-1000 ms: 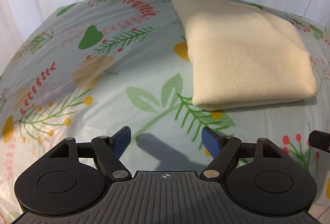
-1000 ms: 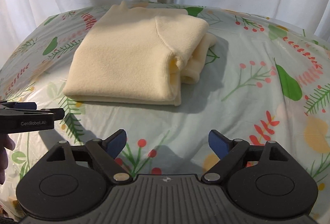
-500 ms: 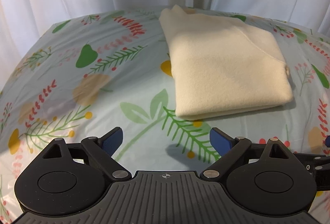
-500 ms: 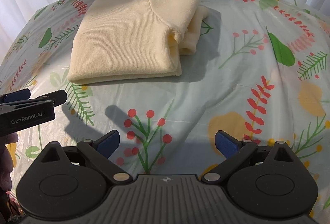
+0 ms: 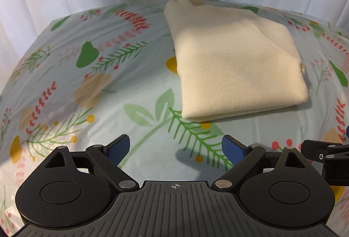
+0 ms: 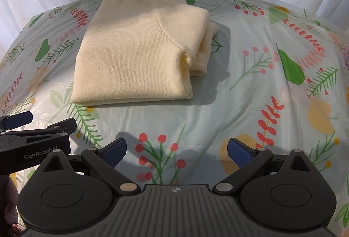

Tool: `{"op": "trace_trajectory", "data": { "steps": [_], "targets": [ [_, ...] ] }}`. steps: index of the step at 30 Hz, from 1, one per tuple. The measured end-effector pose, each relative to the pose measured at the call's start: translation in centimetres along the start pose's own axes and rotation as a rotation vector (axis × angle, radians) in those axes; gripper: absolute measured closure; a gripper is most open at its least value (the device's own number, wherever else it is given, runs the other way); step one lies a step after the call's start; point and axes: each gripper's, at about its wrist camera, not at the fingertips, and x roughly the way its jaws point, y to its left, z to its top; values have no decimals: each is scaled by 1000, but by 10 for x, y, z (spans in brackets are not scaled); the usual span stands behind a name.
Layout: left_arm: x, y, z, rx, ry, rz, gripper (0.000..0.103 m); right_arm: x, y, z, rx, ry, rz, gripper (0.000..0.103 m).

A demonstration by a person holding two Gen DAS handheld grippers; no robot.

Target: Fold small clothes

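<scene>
The cream sweater (image 6: pixel 135 58) is soft, matt ribbed knit. The floral tablecloth (image 6: pixel 250 106) looks like thin, slightly glossy plastic (creased at lower left). Matt black plastic right gripper (image 6: pixel 176 150), blue textured pads (image 6: pixel 114 150).

one folded sweater (image 5: pixel 235 66), two claws (image 5: pixel 175 148)
</scene>
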Motion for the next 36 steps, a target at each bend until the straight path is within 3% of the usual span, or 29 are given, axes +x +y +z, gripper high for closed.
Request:
{"op": "trace_trajectory", "data": {
  "steps": [7, 36],
  "targets": [
    [4, 2, 4, -10, 19, -10, 8, 1, 6, 2, -22, -7, -35, 4],
    [15, -9, 9, 19, 53, -26, 8, 4, -10, 3, 15, -2, -42, 4]
  ]
}}
